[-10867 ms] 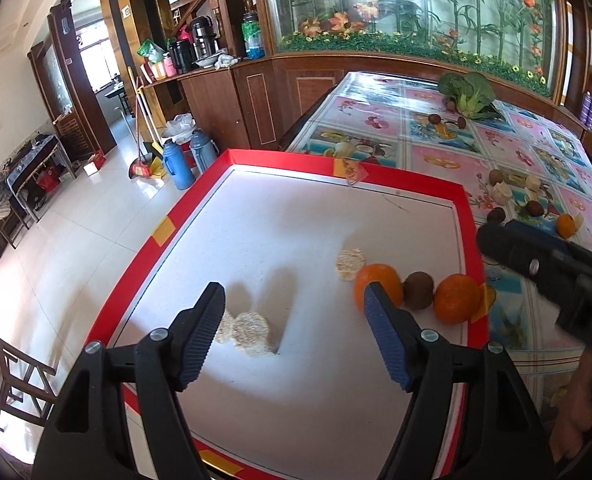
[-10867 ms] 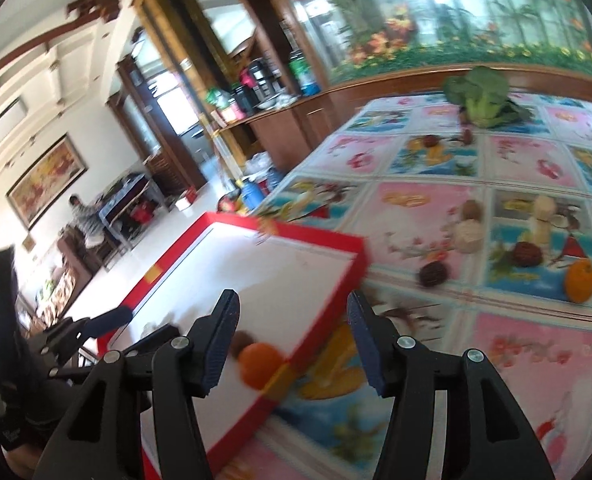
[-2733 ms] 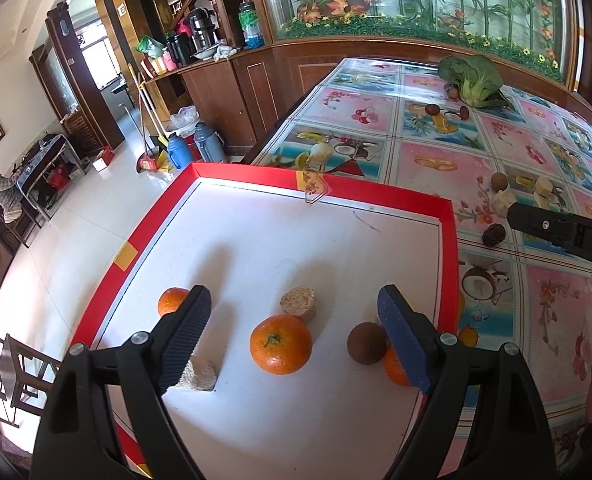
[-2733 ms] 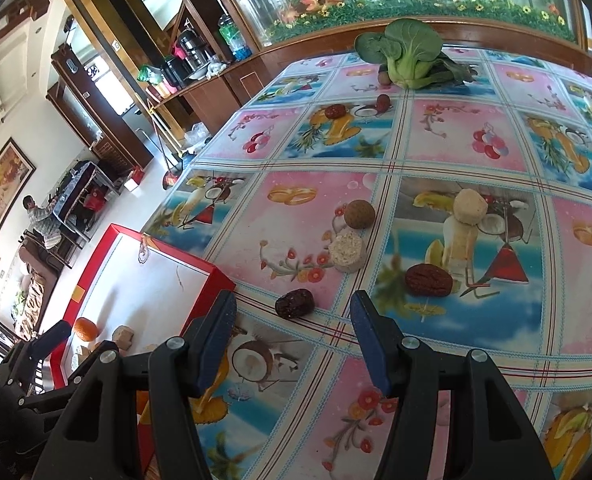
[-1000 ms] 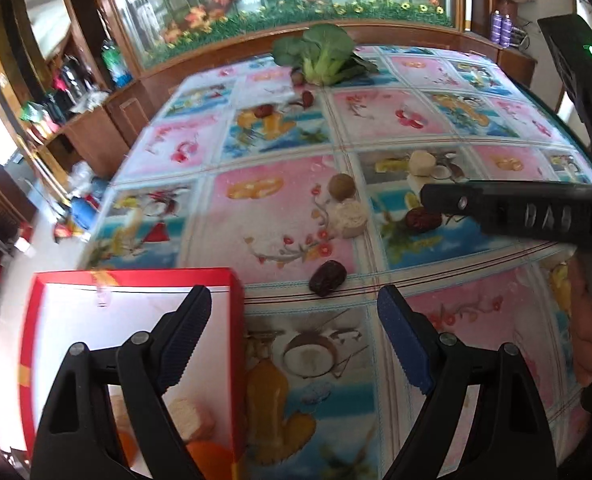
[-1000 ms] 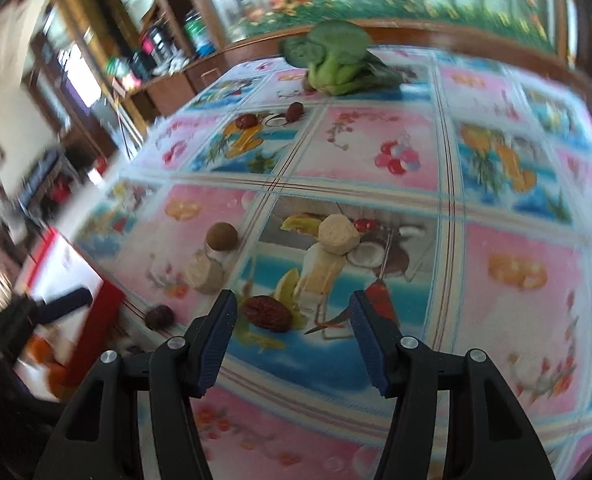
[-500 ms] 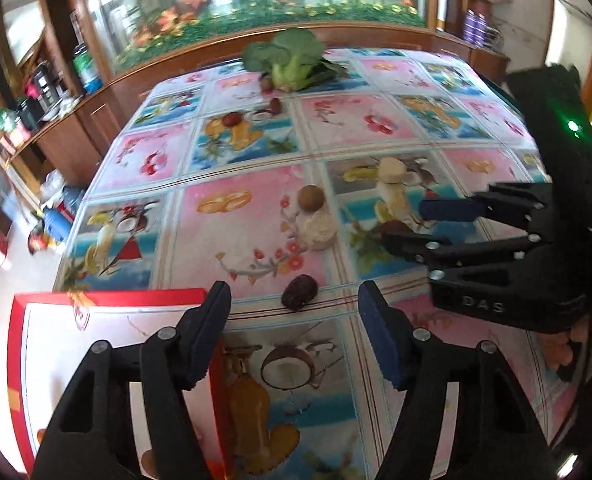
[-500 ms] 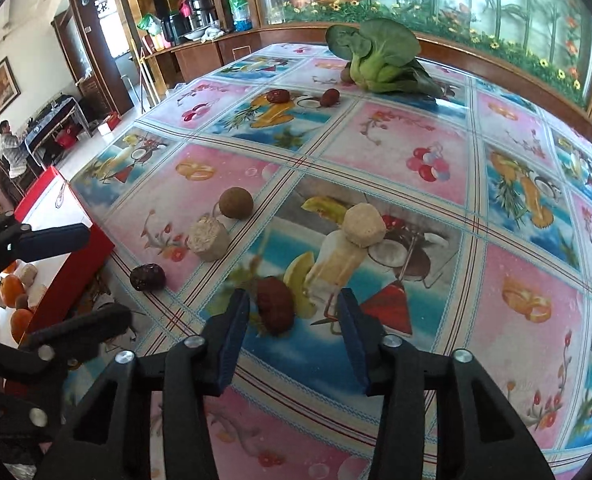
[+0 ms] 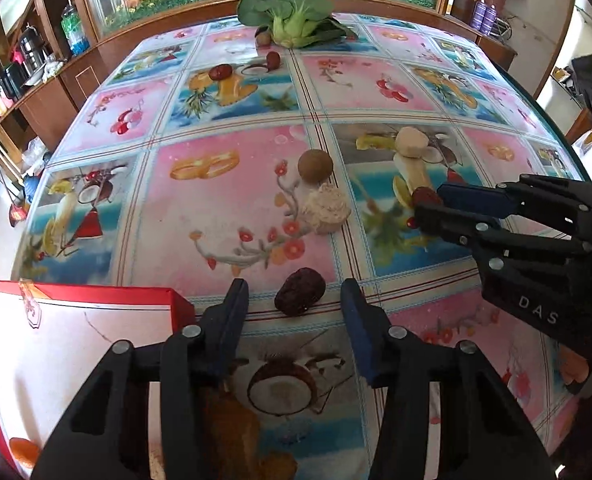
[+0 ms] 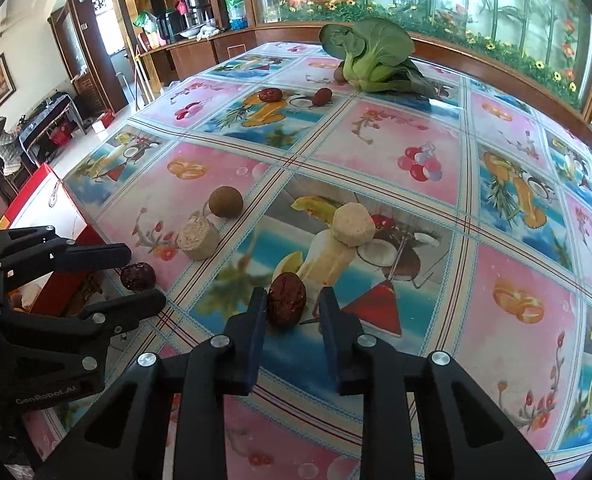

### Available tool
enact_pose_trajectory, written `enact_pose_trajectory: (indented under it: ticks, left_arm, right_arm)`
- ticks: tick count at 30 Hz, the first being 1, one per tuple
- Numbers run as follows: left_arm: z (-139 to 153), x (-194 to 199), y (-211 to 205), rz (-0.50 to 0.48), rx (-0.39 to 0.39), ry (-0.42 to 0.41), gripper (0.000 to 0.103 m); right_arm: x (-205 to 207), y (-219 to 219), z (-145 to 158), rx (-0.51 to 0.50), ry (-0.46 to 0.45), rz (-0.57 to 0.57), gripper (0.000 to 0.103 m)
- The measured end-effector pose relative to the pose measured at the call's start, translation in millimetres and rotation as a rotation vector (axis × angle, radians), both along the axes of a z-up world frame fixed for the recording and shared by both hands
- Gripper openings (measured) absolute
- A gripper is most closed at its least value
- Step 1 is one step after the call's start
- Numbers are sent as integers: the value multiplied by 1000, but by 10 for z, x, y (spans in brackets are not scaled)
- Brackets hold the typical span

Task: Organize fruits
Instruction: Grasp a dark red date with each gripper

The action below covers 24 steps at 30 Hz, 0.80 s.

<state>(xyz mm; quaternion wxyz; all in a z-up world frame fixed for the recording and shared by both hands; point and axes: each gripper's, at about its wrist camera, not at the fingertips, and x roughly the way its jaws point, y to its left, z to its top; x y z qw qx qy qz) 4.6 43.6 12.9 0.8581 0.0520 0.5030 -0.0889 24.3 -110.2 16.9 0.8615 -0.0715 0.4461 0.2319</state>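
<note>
1. While both sets of jaws are closing, the left hand-held gripper (image 9: 295,303) sits low in the middle of its view with a dark red date (image 9: 300,291) between its pads, neither pad touching it yet.
2. That date lies on the bench (image 9: 223,216), just right of the red tray (image 9: 95,293) corner at lower left.
3. In the right wrist view, the right hand-held gripper (image 10: 289,308) straddles a second date (image 10: 287,299) at centre bottom; the left pad is on it, the right pad stands just clear.
4. Up-frame from the left gripper, a pale cake (image 9: 326,214) touches a brown kiwi (image 9: 315,165).
5. Another pale cake (image 10: 353,225) sits just above the right gripper's date.
6. Far back, a leafy green (image 9: 291,16) lies at the top edge, two more dates (image 9: 220,72) near it.
7. An orange (image 9: 23,449) peeks from the tray at bottom left.
</note>
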Motion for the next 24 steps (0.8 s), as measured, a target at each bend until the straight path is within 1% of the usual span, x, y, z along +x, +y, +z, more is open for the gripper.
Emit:
enact_pose_trajectory:
  ticks: [3,5,7,9,10,15,18,21,24]
  left_arm:
    - [3,1,-21,-5,0,0,47]
    - [6,2,-28,-7,-5,1,40]
    - [10,-5,-37,-7,-6,1,37]
    - [12,-9,-41,-3,-7,2,32]
    - [15,-18,-42,-1,-9,3,26]
    - [19,-47,-42,11,-16,0,25]
    - [48,-81,-14,30,-42,-5,25]
    - [159,-183,2,42,-55,-41,25]
    - [352,-368,51,54,-79,-97,25]
  right_arm:
    - [-5,12,-2,-6,-3,0,25]
    - [-7,15,-2,-8,-4,-4,25]
    - [-2,8,0,-9,-1,-14,19]
    - [4,-4,4,-2,5,-22,18]
    - [4,-6,4,4,8,-22,18]
    - [-30,43,4,9,5,-6,18]
    - [-55,67,27,23,2,2,18]
    - [-112,80,113,72,-24,20,18]
    - [-216,113,221,126,-69,43,17]
